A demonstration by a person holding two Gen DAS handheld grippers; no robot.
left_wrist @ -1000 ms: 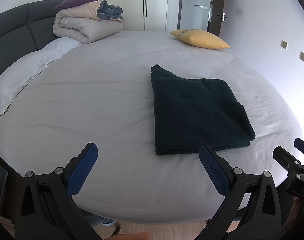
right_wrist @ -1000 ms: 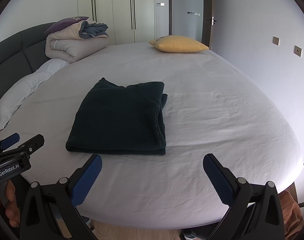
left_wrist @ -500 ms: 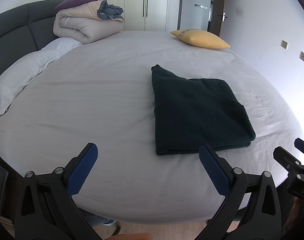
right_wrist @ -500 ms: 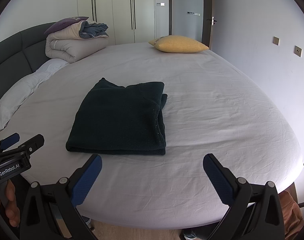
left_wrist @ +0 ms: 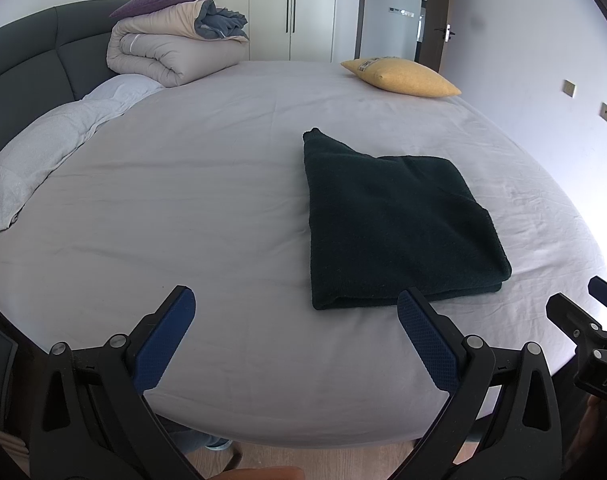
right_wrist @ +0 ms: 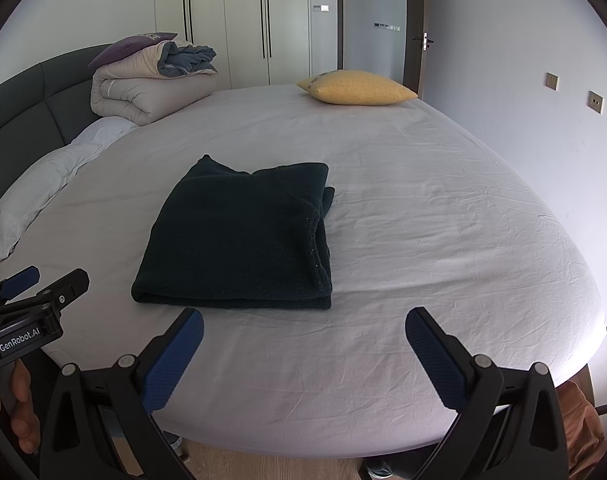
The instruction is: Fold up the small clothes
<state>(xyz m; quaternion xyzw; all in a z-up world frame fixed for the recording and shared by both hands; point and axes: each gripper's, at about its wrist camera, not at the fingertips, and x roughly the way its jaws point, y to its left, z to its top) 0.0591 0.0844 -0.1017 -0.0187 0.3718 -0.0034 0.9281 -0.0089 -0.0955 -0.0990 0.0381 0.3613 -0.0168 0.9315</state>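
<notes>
Jaws stand wide apart and empty on both the left gripper (left_wrist: 291,332) and the right gripper (right_wrist: 303,344), each hanging over the near edge of the bed (right_wrist: 443,240). The folded dark green garment (right_wrist: 239,240) lies flat on the pale sheet (edges stacked on its right side), well apart from the yellow cushion (right_wrist: 357,88) and the rolled duvet (right_wrist: 143,92) at the far side.

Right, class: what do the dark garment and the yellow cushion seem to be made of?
Garment: probably a thick knit or fleece, matte; its fuzzy surface and bulky folded edges suggest it. Cushion: likely woven fabric, matte with a fine grain, though the weave is too small to confirm.
</notes>
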